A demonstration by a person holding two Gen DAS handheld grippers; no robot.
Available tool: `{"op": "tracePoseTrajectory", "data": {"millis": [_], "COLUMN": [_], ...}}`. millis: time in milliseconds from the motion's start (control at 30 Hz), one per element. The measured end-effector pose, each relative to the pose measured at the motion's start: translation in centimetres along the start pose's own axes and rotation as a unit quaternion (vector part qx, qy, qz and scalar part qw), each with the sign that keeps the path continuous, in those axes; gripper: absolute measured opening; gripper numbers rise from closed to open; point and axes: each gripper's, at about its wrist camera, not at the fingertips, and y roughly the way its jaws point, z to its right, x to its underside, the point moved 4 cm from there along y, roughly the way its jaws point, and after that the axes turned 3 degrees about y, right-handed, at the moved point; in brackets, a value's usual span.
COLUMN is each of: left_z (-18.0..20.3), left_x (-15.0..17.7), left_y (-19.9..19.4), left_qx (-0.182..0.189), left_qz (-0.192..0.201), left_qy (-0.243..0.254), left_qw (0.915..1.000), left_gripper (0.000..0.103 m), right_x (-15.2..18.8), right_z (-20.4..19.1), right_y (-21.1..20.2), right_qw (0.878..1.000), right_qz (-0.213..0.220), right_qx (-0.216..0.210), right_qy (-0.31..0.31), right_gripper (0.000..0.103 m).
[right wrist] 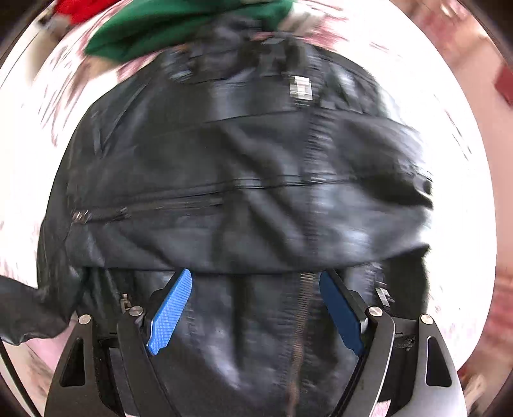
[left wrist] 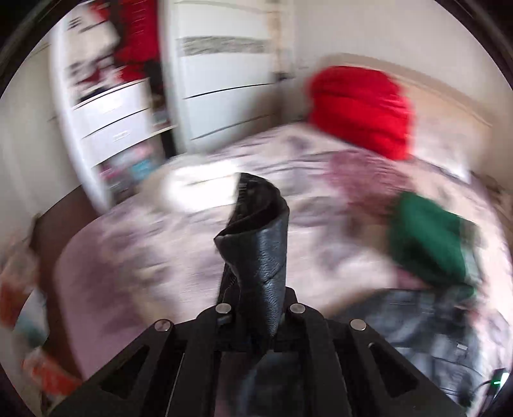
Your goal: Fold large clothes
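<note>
Jacket [right wrist: 243, 179] lies on the bed [left wrist: 179, 250] just below the green garment [right wrist: 179, 29]; left gripper [left wrist: 256, 288] clamps its edge, right gripper [right wrist: 256, 308] gapes above it, so lift evenly, keeping the fold line taut.

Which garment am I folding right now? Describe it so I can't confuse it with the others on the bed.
On the floral bedspread, just in front of the green garment, lies the black leather jacket. It is the only black, shiny, zippered piece; the left gripper is clamped on a fold of it.

Lying crumpled, zipper showing, across a floral bedspread: black leather jacket [right wrist: 243, 166], one pinched fold sticking upward.
</note>
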Motion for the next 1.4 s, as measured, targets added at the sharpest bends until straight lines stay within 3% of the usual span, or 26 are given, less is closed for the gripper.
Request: {"op": "tracePoseTrajectory", "data": {"millis": [100,167,233,367,500,533,600,633,667,733,800,867,967,1067,1133,1233,1267,1300,1333,1400], "left_z": [8.6,14.5,21.7,30.4,36.1,36.7,37.2,37.2,36.8,35.4,32.7,28.8,21.3,13.1,8.9,6.5,6.5,6.9,7.3,8.4], "left_x": [0.4,1.5,3.9,9.2,14.1,15.4,16.5,16.5,16.6,16.1,14.9,13.3,11.1,9.6,10.0,12.0,12.4,12.7,12.9,12.4], "left_y": [-0.5,-1.0,-1.3,-1.4,-1.2,-1.1,-0.8,-0.8,-0.7,-0.8,-1.0,-0.7,1.0,5.1,8.7,13.7,14.4,15.1,15.4,15.2], "left_qx": [0.080,0.136,0.184,0.233,0.247,0.253,0.253,0.265,0.277,0.295,0.296,0.283,0.214,0.099,0.034,0.014,0.020,0.023,0.019,0.004], "left_qz": [-0.008,-0.023,-0.045,-0.103,-0.147,-0.163,-0.190,-0.204,-0.222,-0.245,-0.254,-0.263,-0.256,-0.252,-0.264,-0.303,-0.312,-0.317,-0.313,-0.292], "left_qy": [0.050,0.088,0.152,0.224,0.291,0.305,0.319,0.314,0.302,0.281,0.261,0.238,0.209,0.181,0.163,0.141,0.135,0.137,0.149,0.182], "left_qw": [0.9955,0.9865,0.9701,0.9407,0.9126,0.9033,0.8933,0.8885,0.8846,0.8798,0.8828,0.8913,0.9193,0.9457,0.9499,0.9423,0.9403,0.9383,0.9378,0.9390], "left_gripper": [0.003,0.003,0.003,0.004,0.008,0.009,0.012,0.026,0.055,0.088,0.088,0.088,0.088,0.088,0.088,0.091,0.091,0.091,0.091,0.091], "right_x": [-0.9,-1.2,-1.4,0.7,2.3,2.7,3.3,3.4,3.7,3.5,2.5,-0.3,-3.6,-5.7,-7.2,-7.1,-7.9,-8.2,-7.8,-6.9], "right_z": [6.8,11.0,15.1,21.0,28.3,29.4,31.7,32.7,33.5,35.5,37.1,39.2,40.1,37.2,33.6,28.3,24.6,23.5,21.7,21.0], "right_y": [-0.9,-1.0,-0.7,-0.2,0.6,0.7,1.2,1.3,1.2,0.5,-0.3,-1.2,-2.1,-2.5,-1.6,-1.1,-0.4,-0.2,0.0,-1.1], "right_qw": [0.999,0.998,0.996,0.990,0.982,0.980,0.972,0.966,0.961,0.956,0.951,0.946,0.938,0.937,0.944,0.960,0.964,0.972,0.980,0.987], "right_qz": [-0.005,-0.008,-0.015,-0.023,-0.040,-0.045,-0.060,-0.066,-0.070,-0.068,-0.060,-0.052,-0.046,-0.041,-0.040,-0.037,-0.037,-0.041,-0.040,-0.026], "right_qx": [0.000,0.003,-0.002,0.001,0.003,-0.005,-0.060,-0.095,-0.120,-0.150,-0.174,-0.202,-0.233,-0.255,-0.249,-0.229,-0.222,-0.203,-0.173,-0.145], "right_qy": [0.035,0.063,0.092,0.138,0.186,0.195,0.220,0.232,0.239,0.242,0.248,0.250,0.250,0.237,0.213,0.156,0.140,0.109,0.089,0.064], "right_gripper": [0.084,0.084,0.084,0.084,0.084,0.084,0.084,0.084,0.084,0.084,0.084,0.084,0.084,0.084,0.084,0.082,0.068,0.051,0.014,0.010]}}
